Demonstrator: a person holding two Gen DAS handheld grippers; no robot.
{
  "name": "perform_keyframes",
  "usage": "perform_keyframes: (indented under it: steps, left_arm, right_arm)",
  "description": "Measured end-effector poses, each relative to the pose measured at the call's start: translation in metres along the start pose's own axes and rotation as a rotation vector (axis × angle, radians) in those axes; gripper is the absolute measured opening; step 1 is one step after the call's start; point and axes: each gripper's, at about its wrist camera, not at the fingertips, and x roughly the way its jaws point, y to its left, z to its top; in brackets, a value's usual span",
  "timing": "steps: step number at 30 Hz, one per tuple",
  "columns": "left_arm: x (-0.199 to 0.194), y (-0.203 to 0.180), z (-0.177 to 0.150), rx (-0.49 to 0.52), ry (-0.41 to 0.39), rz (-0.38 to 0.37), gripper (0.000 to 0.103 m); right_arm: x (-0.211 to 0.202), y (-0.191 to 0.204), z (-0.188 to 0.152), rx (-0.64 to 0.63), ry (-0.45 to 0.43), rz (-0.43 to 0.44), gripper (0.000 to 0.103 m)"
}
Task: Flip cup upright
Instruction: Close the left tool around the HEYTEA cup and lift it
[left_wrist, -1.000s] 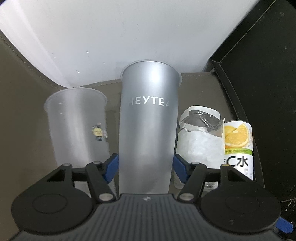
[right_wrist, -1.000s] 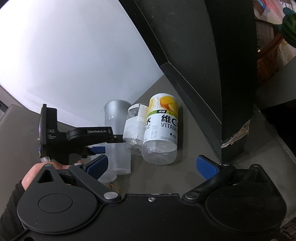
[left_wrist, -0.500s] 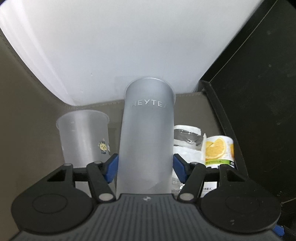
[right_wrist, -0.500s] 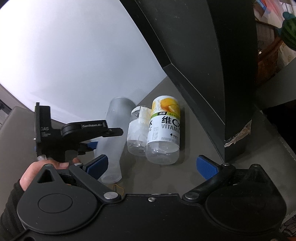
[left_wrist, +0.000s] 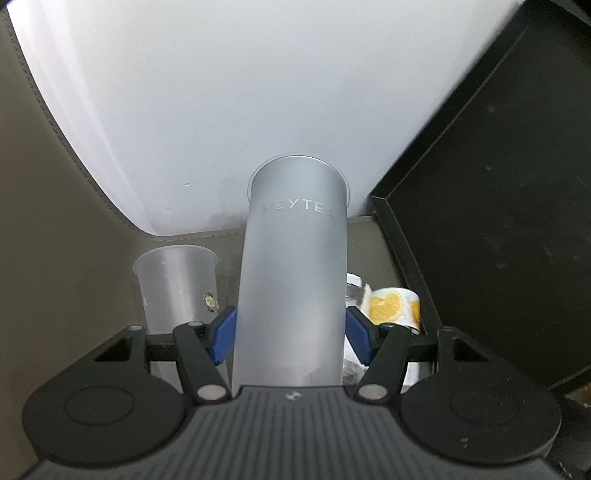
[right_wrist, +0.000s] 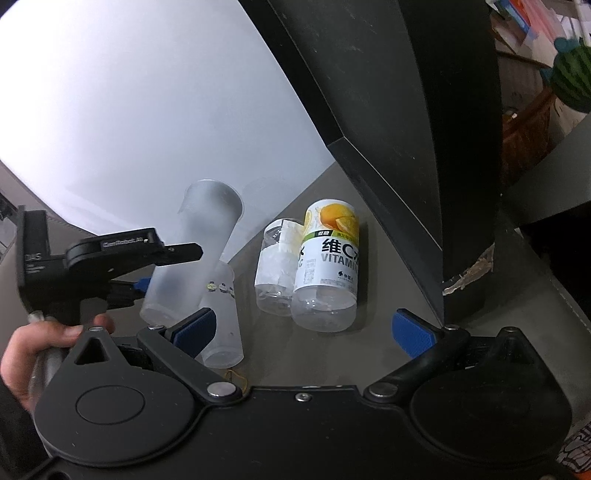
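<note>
My left gripper (left_wrist: 291, 332) is shut on a tall frosted grey cup (left_wrist: 293, 280) marked HEYTEA, gripping its lower part with the blue pads (left_wrist: 223, 334). In the right wrist view the cup (right_wrist: 199, 251) hangs tilted above the table, its rim leaning up and to the right, held by the left gripper (right_wrist: 147, 286). A second, clear plastic cup (left_wrist: 179, 286) stands on the table to the left of it; it also shows in the right wrist view (right_wrist: 221, 317). My right gripper (right_wrist: 303, 330) is open and empty, low over the table.
Two upside-down bottles stand together on the grey-brown table (right_wrist: 332, 354): a clear one with a white label (right_wrist: 275, 273) and one with an orange vitamin label (right_wrist: 328, 264). A black box (right_wrist: 388, 122) stands at the right. A white wall (left_wrist: 221, 92) is behind.
My left gripper has lifted the HEYTEA cup off the table and tilted it; the clear cup and bottles now sit lower in its view. The right gripper has stayed put.
</note>
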Motion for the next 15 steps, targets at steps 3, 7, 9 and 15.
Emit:
perform_keyframes:
  steps: [3, 7, 9, 15]
  left_arm:
    - [-0.009, -0.004, -0.006, 0.001, -0.007, -0.011, 0.062]
    - [-0.024, -0.006, -0.016, -0.002, -0.013, -0.028, 0.062]
    - [-0.031, -0.007, -0.023, 0.001, -0.012, -0.039, 0.062]
    - [-0.050, -0.008, -0.045, 0.002, -0.010, -0.066, 0.062]
  right_arm:
    - [-0.005, 0.001, 0.000, -0.007, -0.011, 0.014, 0.103]
    - [-0.010, -0.004, 0.002, 0.043, -0.022, 0.061, 0.103]
    - [-0.012, -0.009, 0.003, 0.079, -0.026, 0.078, 0.103]
    - [-0.016, -0.012, 0.000, 0.147, -0.026, 0.142, 0.103]
